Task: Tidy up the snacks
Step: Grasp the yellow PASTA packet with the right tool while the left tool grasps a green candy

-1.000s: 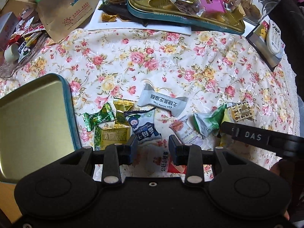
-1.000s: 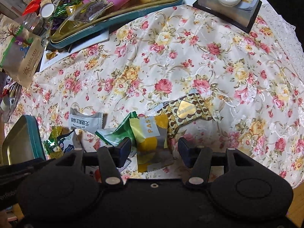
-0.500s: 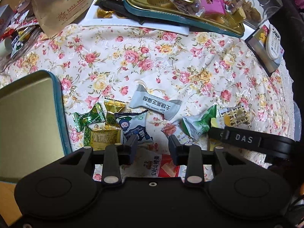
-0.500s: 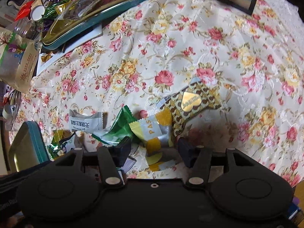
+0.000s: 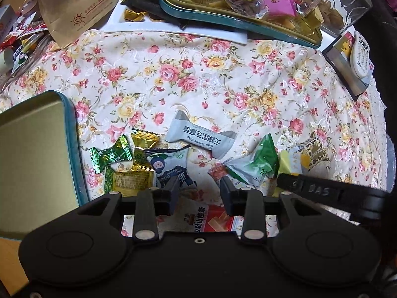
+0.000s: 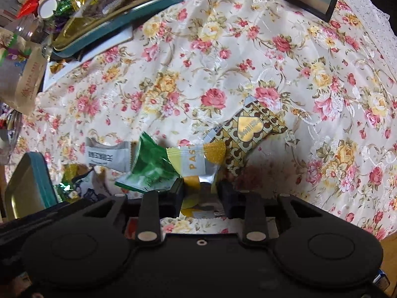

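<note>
Loose snack packets lie on a floral cloth (image 5: 223, 79). My left gripper (image 5: 198, 191) is open over a red-and-white packet (image 5: 211, 219), near a blue-and-white packet (image 5: 171, 167) and a grey sesame crisp packet (image 5: 198, 137). A gold packet (image 5: 131, 180) and green candy (image 5: 109, 155) lie beside an empty teal tin (image 5: 37, 154). My right gripper (image 6: 200, 188) has its jaws narrowed around a yellow-and-silver packet (image 6: 196, 165); I cannot tell if they grip it. A green packet (image 6: 148, 167) and a gold heart packet (image 6: 250, 131) lie beside it.
A full teal tray of snacks (image 5: 238, 2) stands at the back, with a glass jar (image 5: 340, 5), a brown paper bag (image 5: 79, 7) and a box with a white remote (image 5: 352, 59). The empty tin also shows at left in the right wrist view (image 6: 29, 186).
My right gripper has come down over the yellow-and-silver packet and its jaws have narrowed around it. My left gripper has edged forward over the packets.
</note>
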`<state>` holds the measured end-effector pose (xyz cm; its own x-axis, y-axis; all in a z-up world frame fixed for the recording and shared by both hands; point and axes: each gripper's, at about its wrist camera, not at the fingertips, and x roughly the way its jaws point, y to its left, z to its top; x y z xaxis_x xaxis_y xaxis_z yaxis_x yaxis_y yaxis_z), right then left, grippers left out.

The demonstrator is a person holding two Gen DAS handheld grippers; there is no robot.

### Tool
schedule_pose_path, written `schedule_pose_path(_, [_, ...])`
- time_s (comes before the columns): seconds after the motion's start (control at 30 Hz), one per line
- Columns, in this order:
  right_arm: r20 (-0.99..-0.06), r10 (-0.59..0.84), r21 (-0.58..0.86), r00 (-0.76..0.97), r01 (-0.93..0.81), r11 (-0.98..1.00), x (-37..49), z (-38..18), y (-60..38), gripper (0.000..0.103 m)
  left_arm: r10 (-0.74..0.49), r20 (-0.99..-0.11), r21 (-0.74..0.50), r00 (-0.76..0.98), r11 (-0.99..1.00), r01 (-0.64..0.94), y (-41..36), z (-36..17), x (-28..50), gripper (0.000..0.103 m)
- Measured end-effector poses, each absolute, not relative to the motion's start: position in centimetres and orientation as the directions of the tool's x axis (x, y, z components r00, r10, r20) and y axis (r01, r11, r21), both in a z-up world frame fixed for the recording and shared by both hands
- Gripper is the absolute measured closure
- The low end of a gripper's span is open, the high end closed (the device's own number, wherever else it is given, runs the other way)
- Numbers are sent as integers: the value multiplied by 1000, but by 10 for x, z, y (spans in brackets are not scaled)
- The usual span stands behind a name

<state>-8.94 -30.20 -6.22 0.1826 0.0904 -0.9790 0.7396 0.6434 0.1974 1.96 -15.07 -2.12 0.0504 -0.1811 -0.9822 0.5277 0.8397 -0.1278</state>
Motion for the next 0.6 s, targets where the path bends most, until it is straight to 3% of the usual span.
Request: schedule_pose_path(0.6, [-957,19,255,290,807,533,-116,17,-357,70,-294,-953,-185,77,763,619,-192,-16,-8,57])
